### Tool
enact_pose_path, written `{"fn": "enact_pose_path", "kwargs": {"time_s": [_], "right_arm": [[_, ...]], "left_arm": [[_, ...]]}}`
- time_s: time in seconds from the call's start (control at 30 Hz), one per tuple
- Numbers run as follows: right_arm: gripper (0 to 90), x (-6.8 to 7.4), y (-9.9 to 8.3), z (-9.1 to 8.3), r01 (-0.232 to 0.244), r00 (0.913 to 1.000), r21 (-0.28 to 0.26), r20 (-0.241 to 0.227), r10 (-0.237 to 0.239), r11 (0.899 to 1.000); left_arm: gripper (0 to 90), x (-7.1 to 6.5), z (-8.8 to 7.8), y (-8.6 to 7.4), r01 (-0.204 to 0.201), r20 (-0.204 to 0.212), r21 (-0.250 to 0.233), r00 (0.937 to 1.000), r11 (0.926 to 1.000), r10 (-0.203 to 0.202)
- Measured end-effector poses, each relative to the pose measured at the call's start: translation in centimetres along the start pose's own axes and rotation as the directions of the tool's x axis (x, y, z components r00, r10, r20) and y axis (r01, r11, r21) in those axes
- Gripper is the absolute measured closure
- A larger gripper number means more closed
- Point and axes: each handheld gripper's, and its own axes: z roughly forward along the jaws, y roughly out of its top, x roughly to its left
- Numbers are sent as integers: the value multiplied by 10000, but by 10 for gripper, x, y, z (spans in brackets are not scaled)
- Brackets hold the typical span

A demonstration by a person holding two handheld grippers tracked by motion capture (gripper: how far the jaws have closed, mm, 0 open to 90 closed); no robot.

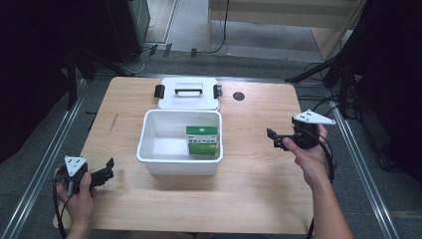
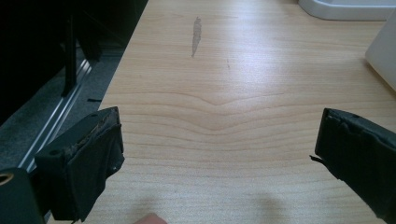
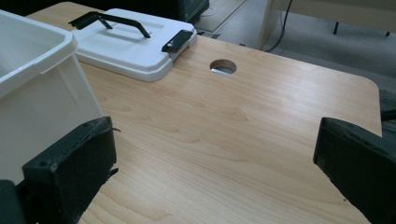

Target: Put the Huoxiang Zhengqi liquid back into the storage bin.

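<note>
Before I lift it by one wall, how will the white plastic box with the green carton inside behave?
The white rectangular plastic box looks thin-walled, so the wall may flex. It probably feels light. The green carton stands toward the right, so the box may tilt that way and the carton could slide or tip.

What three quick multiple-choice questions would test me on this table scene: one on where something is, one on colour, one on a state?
1. Where does the lid lie?
A. On the bin
B. On the table behind the bin
C. On the floor

2. What colour is the box in the bin?
A. Green
B. Red
C. Blue

3. How are the jaws of the left gripper and right gripper?
A. Both shut on the lid
B. One open, one shut
C. Both open, holding nothing

Answers:
1 B, the lid rests flat on the table just beyond the bin's far rim.
2 A, the box is green with a white band.
3 C, each gripper view shows bare wood between wide-apart jaws.
</note>
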Motion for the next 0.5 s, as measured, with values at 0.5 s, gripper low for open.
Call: {"fn": "enact_pose_path", "kwargs": {"time_s": [0.5], "right_arm": [[0, -4, -56, -21, -592, 9969, -400, 498, 612, 9974]], "left_arm": [[17, 0, 0, 0, 12, 37, 44, 10000, 10000, -13]]}}
